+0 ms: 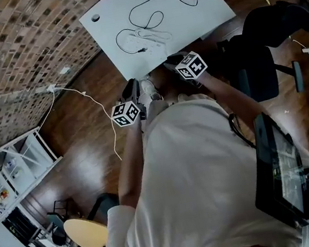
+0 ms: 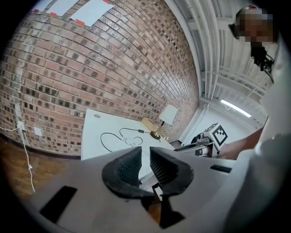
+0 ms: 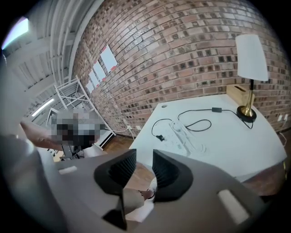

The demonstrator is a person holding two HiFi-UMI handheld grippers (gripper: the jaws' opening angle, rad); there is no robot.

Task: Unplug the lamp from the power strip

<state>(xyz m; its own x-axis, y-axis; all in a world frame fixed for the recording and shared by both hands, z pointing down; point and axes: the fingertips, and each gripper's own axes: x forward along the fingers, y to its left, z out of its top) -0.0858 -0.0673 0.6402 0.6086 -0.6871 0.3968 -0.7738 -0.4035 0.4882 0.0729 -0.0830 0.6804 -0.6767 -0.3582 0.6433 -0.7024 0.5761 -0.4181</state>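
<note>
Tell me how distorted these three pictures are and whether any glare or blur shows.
Head view: heavy fisheye bends the brick wall; the white table is bright, not blown out. Left gripper view: dark vignette corners, ceiling light strip glares. Right gripper view: lamp sharp, top-left bright patch overexposed.

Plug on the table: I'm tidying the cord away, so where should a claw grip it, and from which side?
Probably the black body of the plug, from above on the near side of the table: it lies flat at the free end of the cord, just clear of the strip, so a claw can close across its width.
</note>
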